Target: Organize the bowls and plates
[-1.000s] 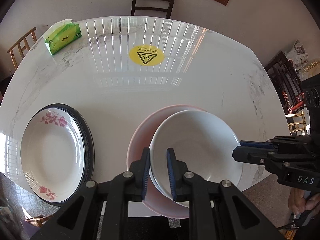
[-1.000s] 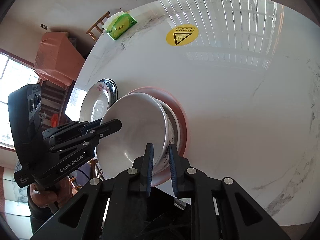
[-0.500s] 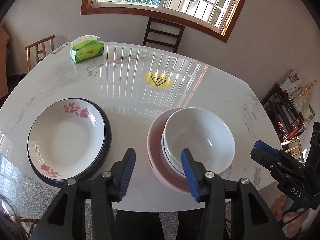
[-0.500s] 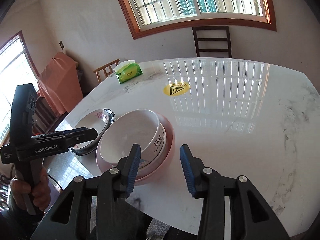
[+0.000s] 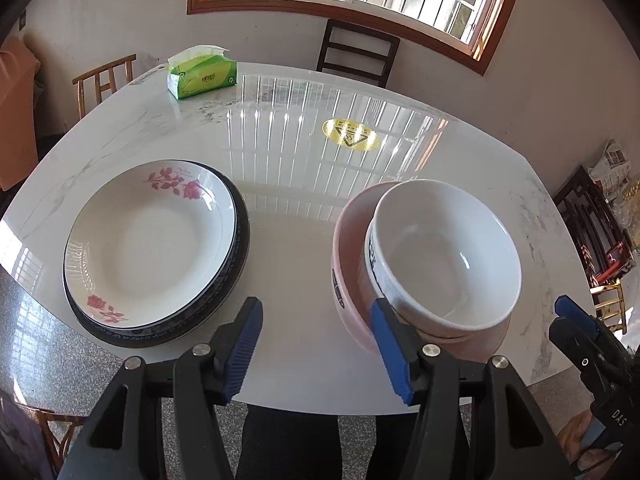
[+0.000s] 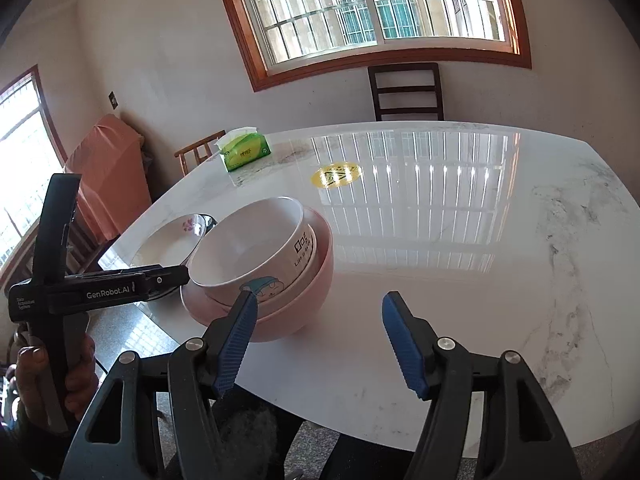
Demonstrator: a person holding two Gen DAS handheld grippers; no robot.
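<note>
Tissue pack far back — chairs ring the table.

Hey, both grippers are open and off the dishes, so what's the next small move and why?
Probably ease both grippers straight back and stop. The white ceramic bowl sits nested in the pink bowl, and the rose-patterned white plate lies on the dark-rimmed plate. The left gripper and right gripper hold nothing, and no loose dish shows on the white marble table.

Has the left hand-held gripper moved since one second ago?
Yes. The left hand-held gripper has opened and pulled back from the white bowl, toward the near edge of the table.
</note>
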